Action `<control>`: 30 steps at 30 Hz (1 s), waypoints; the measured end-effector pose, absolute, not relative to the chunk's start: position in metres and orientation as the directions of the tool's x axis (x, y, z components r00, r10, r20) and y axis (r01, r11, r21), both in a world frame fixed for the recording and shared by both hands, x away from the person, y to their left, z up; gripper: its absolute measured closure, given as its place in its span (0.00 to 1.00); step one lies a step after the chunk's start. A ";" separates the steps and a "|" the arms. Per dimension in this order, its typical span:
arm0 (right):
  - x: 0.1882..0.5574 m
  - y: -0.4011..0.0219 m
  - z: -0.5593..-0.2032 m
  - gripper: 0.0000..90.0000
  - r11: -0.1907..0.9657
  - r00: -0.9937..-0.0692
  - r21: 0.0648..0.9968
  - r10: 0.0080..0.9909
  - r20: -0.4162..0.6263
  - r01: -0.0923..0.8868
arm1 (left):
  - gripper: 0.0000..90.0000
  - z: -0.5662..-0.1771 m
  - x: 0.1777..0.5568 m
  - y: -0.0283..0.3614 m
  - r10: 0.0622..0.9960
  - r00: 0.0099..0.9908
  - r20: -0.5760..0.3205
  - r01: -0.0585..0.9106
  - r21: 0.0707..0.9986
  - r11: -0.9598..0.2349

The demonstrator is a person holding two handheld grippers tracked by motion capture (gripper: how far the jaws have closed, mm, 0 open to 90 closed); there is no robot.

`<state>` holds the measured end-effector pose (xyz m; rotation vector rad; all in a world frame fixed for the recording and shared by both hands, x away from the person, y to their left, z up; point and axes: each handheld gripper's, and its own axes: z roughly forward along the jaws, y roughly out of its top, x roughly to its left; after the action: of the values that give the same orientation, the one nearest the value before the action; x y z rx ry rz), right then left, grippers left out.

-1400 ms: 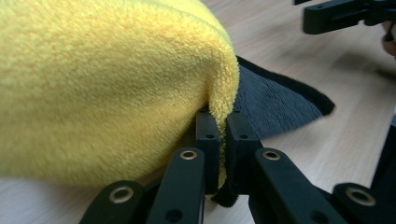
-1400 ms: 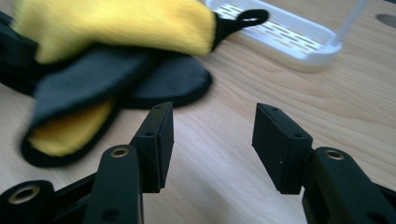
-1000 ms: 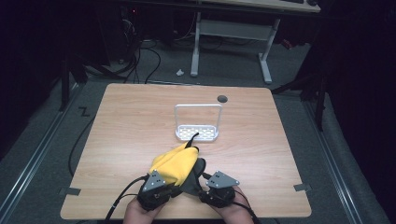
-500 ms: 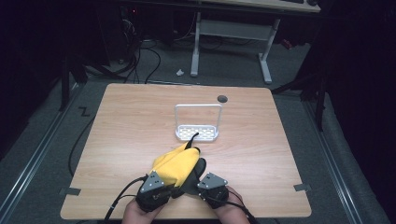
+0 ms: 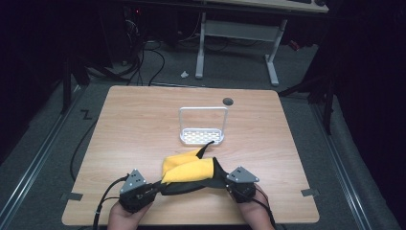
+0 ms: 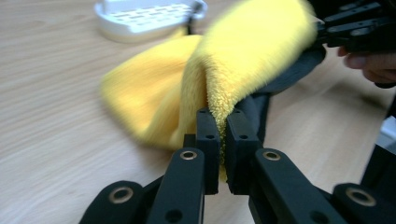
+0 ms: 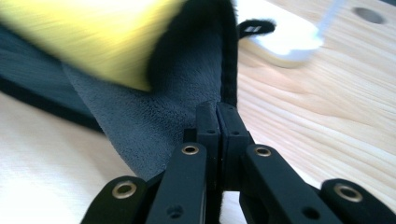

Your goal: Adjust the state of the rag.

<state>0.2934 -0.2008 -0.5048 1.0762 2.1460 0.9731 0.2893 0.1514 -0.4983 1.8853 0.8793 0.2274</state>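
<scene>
The left gripper (image 6: 223, 140) pinches the yellow side of the cloth (image 5: 189, 170), and the right gripper (image 7: 217, 122) has just closed on its grey corner. The cloth hangs between them near the table's (image 5: 134, 124) front edge. If one pulls too hard, the cloth could slip out and flop down.

A dim lab (floor cables (image 5: 143, 57), desk frame (image 5: 237, 33)).
</scene>
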 end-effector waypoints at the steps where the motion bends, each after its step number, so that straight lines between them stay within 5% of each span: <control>1: 0.297 -0.211 -0.503 1.00 0.400 -0.504 0.801 0.852 -0.144 0.447 | 0.95 -0.498 0.291 0.156 0.666 0.711 -0.226 0.479 0.849 -0.222; 10: 0.300 -0.223 -0.498 1.00 0.398 -0.450 0.814 0.872 -0.193 0.423 | 0.93 -0.502 0.295 0.157 0.652 0.713 -0.259 0.505 0.835 -0.220; 16: 0.314 -0.238 -0.507 0.98 0.367 -0.389 0.782 0.905 -0.174 0.503 | 0.62 -0.510 0.291 0.134 0.579 0.762 -0.291 0.515 0.814 -0.268; 19: 0.309 -0.252 -0.506 0.83 0.314 -0.368 0.792 0.922 -0.123 0.524 | 0.51 -0.518 0.286 0.121 0.570 0.770 -0.287 0.521 0.798 -0.303; 24: 0.299 -0.256 -0.498 0.76 0.284 -0.355 0.815 0.929 -0.104 0.505 | 0.46 -0.532 0.277 0.091 0.586 0.785 -0.201 0.504 0.757 -0.416; 28: 0.287 -0.256 -0.491 0.72 0.278 -0.370 0.831 0.924 -0.094 0.482 | 0.55 -0.533 0.279 0.083 0.623 0.769 -0.144 0.489 0.761 -0.427; 29: 0.283 -0.253 -0.488 0.71 0.279 -0.378 0.838 0.921 -0.095 0.468 | 0.80 -0.533 0.279 0.083 0.623 0.770 -0.140 0.487 0.759 -0.431; 30: 0.283 -0.253 -0.488 0.71 0.279 -0.378 0.838 0.921 -0.095 0.468 | 0.80 -0.533 0.281 0.084 0.621 0.770 -0.149 0.494 0.755 -0.432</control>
<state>0.2833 -0.2534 -0.4875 1.2441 1.9639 0.9947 0.2811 0.0837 -0.5325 2.1142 0.8299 0.1905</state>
